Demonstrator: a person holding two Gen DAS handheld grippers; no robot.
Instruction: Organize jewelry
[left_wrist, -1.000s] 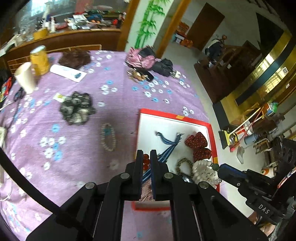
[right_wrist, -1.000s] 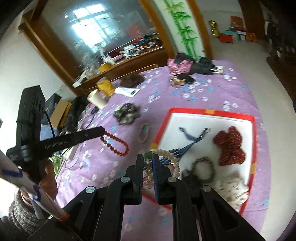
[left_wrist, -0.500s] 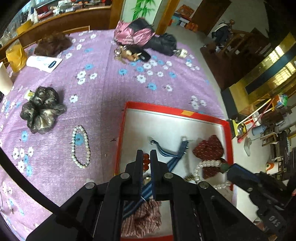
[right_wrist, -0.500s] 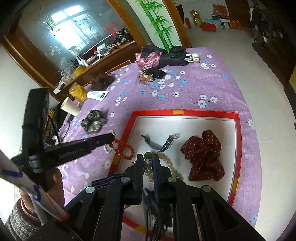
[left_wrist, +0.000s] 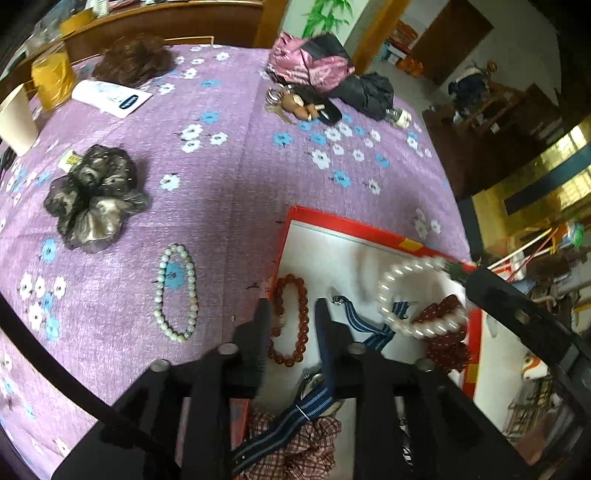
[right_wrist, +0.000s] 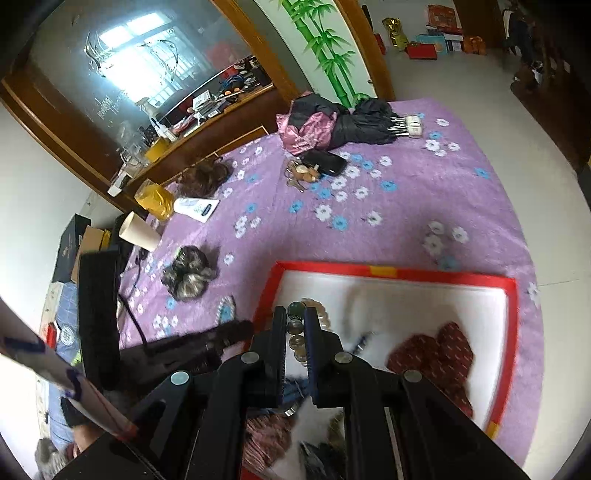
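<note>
Left gripper (left_wrist: 291, 314): jaws parted, nothing between them. The red-brown beaded bracelet (left_wrist: 289, 320) lies flat in the gap, on the white floor of the red-rimmed shallow box (left_wrist: 354, 227), at its left edge.

Right gripper (right_wrist: 295, 325): jaws nearly together, pinching a pearly white beaded bracelet (left_wrist: 417, 295) at its darker greenish beads (right_wrist: 295, 309). In the left wrist view the loop hangs free above the box, over a dark red dotted fabric scrunchie (left_wrist: 447, 332) and a blue striped strap (left_wrist: 373, 332).

Outside the box, on the purple flowered tablecloth (left_wrist: 229, 177): a small white pearl bracelet (left_wrist: 176, 292), lying as an open oval just left of the box, and a grey-black gauze scrunchie (left_wrist: 94, 197) farther off.

Handling, judged: strung beads are light, limp and smooth, so the loop sags and can swing. Beads can roll out of a loose pinch. Best to take one side of the loop across a single bead, or the cord between two. The elastic looks thin, so avoid stretching it.
</note>
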